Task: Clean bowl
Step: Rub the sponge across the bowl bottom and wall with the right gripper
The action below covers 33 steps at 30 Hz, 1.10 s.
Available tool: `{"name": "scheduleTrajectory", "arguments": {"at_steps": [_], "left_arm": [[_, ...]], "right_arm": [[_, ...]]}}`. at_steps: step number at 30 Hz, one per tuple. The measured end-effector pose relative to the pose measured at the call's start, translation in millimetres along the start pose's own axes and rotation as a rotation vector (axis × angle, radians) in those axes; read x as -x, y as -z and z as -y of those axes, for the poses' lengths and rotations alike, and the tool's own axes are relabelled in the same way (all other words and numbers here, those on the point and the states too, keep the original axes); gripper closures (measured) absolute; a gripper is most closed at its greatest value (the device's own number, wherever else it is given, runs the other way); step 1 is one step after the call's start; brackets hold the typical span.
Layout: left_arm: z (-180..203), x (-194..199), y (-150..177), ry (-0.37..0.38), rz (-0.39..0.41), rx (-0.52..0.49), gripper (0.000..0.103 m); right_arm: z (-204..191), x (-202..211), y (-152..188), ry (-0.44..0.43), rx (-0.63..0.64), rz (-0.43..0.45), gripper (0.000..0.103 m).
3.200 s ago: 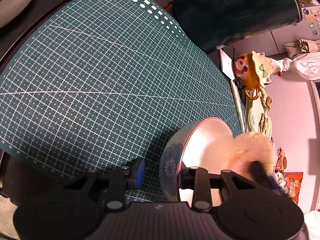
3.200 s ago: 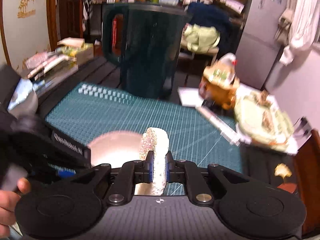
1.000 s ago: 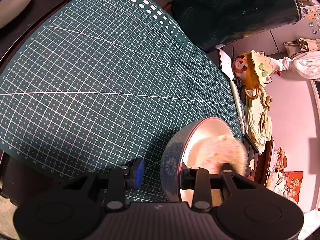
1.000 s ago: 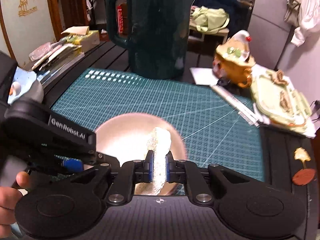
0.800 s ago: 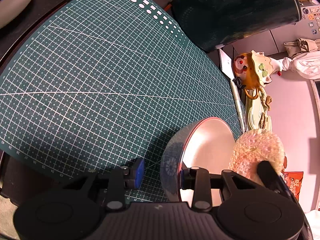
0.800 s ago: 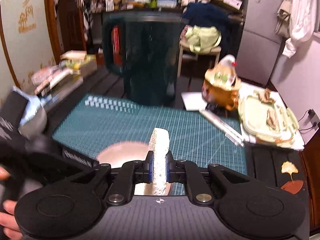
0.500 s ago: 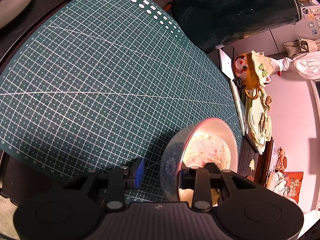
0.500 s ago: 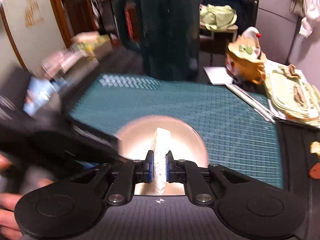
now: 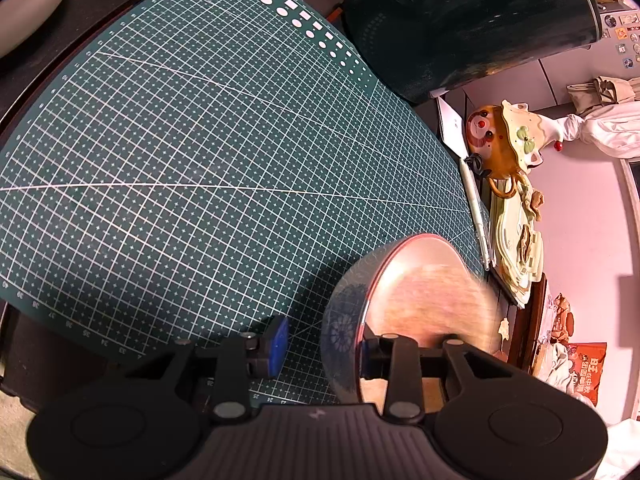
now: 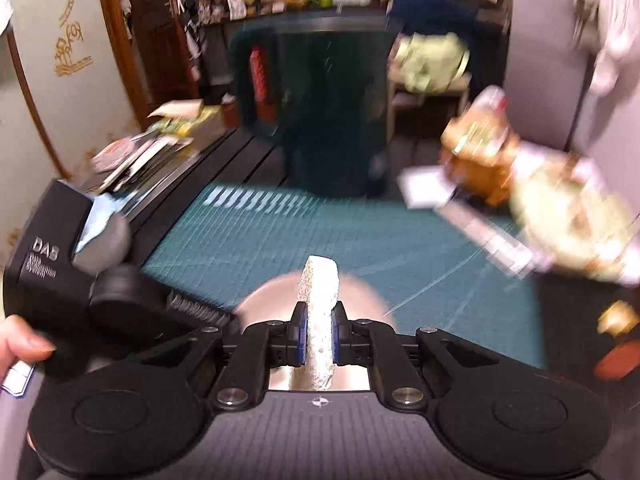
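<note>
1. Your right fingers (image 10: pixel 299 334) are pinching a pale sponge (image 10: pixel 320 308) between their blue pads, narrowly set; the sponge is standing on edge and sticking out past the tips.
2. Your left gripper (image 9: pixel 320 344) is gripping the bowl (image 9: pixel 416 312) by its wall: one finger is sitting inside, while the blue-padded finger (image 9: pixel 276 340) is standing apart from the outer wall, so you are holding it without a full squeeze that can be seen.
3. You are keeping the bowl tilted on its side over the near edge of the green mat (image 9: pixel 200 160), with its opening facing right toward the sponge.
4. In the left wrist view the sponge is showing only as a pinkish smear across the bowl's inside; whether it is touching the surface cannot be told.
5. In the right wrist view the bowl is lying just behind and below the sponge, blurred, with the left gripper (image 10: pixel 132 304) at the bowl's left and your thumb (image 10: pixel 24 344) resting on its body.
6. You are working with a dark jug (image 9: pixel 468 20) standing beyond the mat's far edge.
7. You are also working near an orange figurine (image 9: pixel 500 144) to the mat's right, with a pale green tray (image 9: pixel 516 240) lying just beside it.
</note>
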<state>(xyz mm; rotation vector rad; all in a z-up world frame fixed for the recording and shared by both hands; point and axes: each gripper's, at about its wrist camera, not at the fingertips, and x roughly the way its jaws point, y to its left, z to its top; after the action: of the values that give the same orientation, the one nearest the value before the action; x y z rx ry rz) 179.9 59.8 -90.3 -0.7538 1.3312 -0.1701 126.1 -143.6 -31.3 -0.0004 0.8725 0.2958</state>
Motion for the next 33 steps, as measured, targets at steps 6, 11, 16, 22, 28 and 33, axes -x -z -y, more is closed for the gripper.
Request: {"name": "scheduleTrajectory", "arguments": {"at_steps": [6,11,16,22,28,33], "left_arm": [[1.6,0.4,0.8,-0.001,0.000,-0.003,0.068],[2.9,0.8,1.5,0.000,-0.001,0.000,0.068],[3.6,1.6,2.7,0.000,-0.001,0.000,0.068],[4.0,2.6,3.1,0.002,-0.002,0.001,0.068],[4.3,3.3,2.8,0.005,-0.004,-0.001,0.067],[7.9,3.0,2.5,0.002,-0.003,0.000,0.068]], "right_arm": [[-2.0,-21.7,8.8,0.109,0.048,-0.048,0.093],[5.1,4.3,-0.5,0.127,0.037,0.022,0.093],[9.6,21.4,-8.3,0.050,-0.019,0.070,0.093],[8.0,6.5,-3.7,-0.010,-0.054,0.024,0.093],[5.4,4.0,-3.1,0.064,-0.005,0.021,0.093],[3.3,1.8,-2.6,0.126,0.036,0.019,0.092]]}}
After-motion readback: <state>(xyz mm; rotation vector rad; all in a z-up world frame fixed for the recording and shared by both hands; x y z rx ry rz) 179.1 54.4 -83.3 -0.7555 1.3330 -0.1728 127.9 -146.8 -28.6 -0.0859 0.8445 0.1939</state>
